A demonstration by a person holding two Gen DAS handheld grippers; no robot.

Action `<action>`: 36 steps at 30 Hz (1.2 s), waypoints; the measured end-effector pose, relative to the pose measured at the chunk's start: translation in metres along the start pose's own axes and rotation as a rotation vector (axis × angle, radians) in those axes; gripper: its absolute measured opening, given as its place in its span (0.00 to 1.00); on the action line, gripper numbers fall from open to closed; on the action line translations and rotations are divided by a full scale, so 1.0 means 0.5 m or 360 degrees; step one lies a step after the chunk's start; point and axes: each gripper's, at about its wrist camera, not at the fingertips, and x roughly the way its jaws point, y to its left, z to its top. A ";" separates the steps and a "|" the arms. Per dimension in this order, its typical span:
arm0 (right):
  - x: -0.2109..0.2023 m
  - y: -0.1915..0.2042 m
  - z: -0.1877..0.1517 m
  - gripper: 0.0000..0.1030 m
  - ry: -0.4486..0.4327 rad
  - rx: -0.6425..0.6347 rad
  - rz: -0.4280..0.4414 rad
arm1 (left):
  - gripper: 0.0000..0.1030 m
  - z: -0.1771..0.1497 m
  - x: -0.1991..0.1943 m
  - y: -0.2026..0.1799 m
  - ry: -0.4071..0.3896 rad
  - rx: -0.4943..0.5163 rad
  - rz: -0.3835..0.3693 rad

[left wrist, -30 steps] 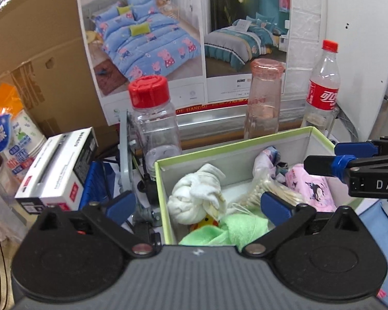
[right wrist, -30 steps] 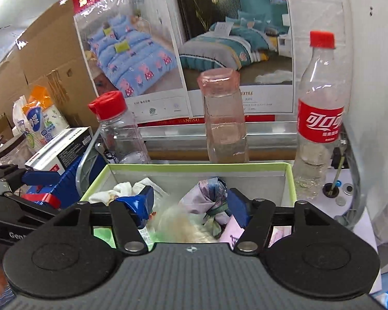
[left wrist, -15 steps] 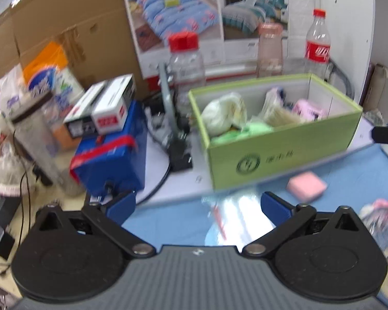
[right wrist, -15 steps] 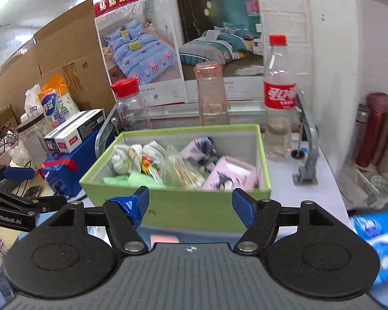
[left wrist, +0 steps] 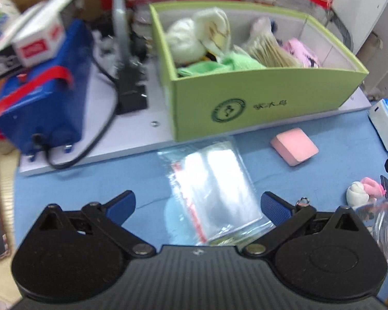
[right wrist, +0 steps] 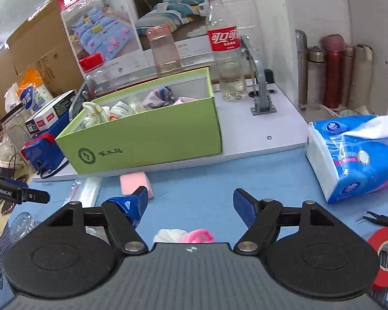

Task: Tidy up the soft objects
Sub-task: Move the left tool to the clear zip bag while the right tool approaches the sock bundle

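Observation:
A green box (left wrist: 258, 98) (right wrist: 147, 134) stands on a white board and holds several soft things: white socks (left wrist: 194, 36), a green cloth (left wrist: 214, 64), a pink pack (left wrist: 300, 51). On the blue mat in front lie a pink sponge (left wrist: 293, 146) (right wrist: 134, 182), a clear plastic bag (left wrist: 214, 186) and a white-and-pink sock (left wrist: 362, 192) (right wrist: 183, 235). My left gripper (left wrist: 198, 208) is open and empty just above the plastic bag. My right gripper (right wrist: 190, 202) is open and empty, with the sock just under it.
A tissue pack (right wrist: 354, 155) lies on the mat at right, red tape (right wrist: 385, 253) and tweezers (right wrist: 382, 219) near it. Bottles (right wrist: 225, 46) stand behind the box, a blue device (left wrist: 41, 103) with a cable to its left, flasks (right wrist: 333, 69) at far right.
Both grippers have pulled back from over the box and come down low over the blue mat. The left one now hangs over the plastic bag, the right over the sock.

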 end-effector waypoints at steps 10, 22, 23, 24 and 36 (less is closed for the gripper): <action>0.032 -0.047 -0.002 0.58 0.0028 0.0035 -0.0035 | 1.00 0.063 0.102 -0.056 0.0230 0.0224 0.0040; 0.035 -0.035 0.012 0.58 0.0147 -0.0124 0.0036 | 0.99 0.058 0.107 0.029 0.0282 0.0216 0.0076; 0.030 -0.034 0.011 0.58 0.0168 -0.0178 0.0024 | 0.99 0.052 0.103 0.043 0.0268 0.0185 0.0087; 0.024 -0.033 0.008 0.58 0.0198 -0.0248 0.0018 | 0.99 0.047 0.100 0.053 0.0255 0.0163 0.0095; 0.015 0.006 -0.069 0.59 0.0489 -0.1121 0.0146 | 1.00 0.027 0.085 0.060 0.0209 0.0140 0.0106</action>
